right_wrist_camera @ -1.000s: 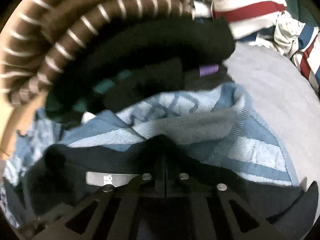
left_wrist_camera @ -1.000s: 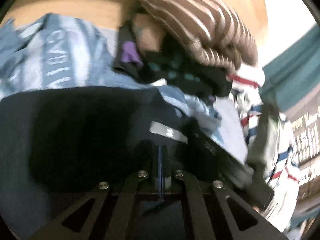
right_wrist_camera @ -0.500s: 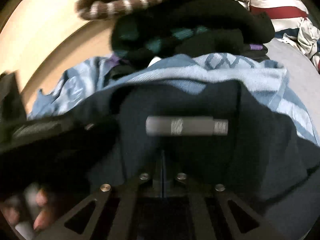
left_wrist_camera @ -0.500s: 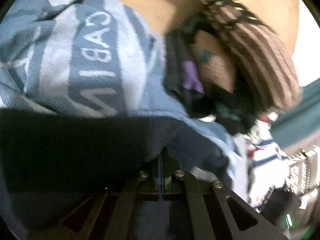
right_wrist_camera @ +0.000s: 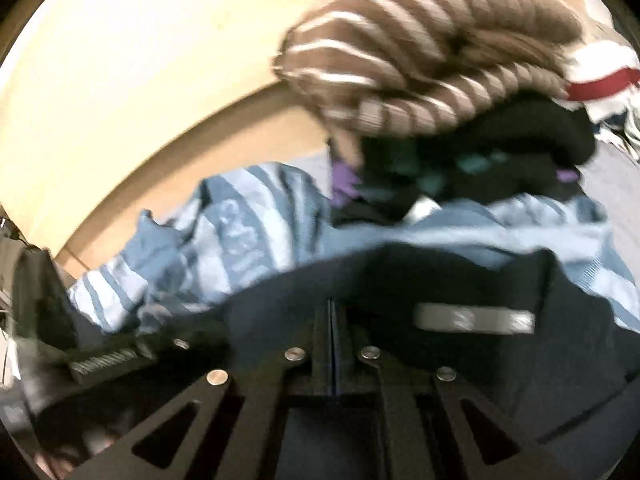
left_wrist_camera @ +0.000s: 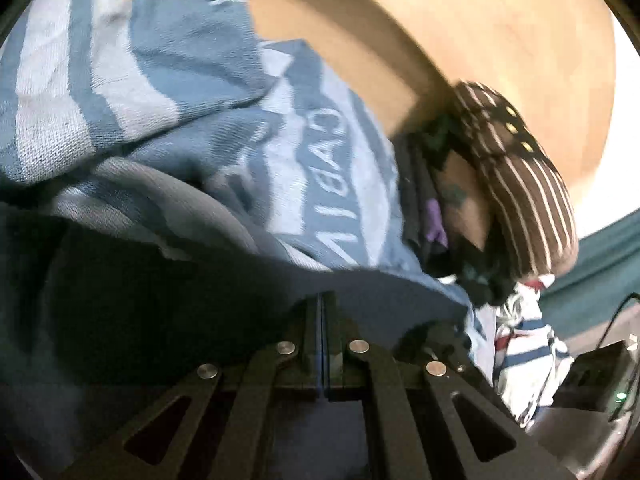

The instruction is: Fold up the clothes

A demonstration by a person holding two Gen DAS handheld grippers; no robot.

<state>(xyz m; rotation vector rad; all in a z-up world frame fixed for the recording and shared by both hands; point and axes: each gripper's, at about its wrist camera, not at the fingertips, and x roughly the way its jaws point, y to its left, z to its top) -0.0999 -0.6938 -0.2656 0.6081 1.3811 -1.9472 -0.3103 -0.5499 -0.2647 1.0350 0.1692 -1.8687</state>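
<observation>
Left tool (left_wrist_camera: 322,320) and right tool (right_wrist_camera: 331,328) both have fingers pressed together.

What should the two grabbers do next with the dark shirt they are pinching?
Probably lift it a little higher, away from the pile. Both the left gripper and the right gripper are shut on the dark navy shirt, gray neck label showing, yet it lies over the blue patterned garment, beside the brown striped sweater. It needs room to fold.
</observation>
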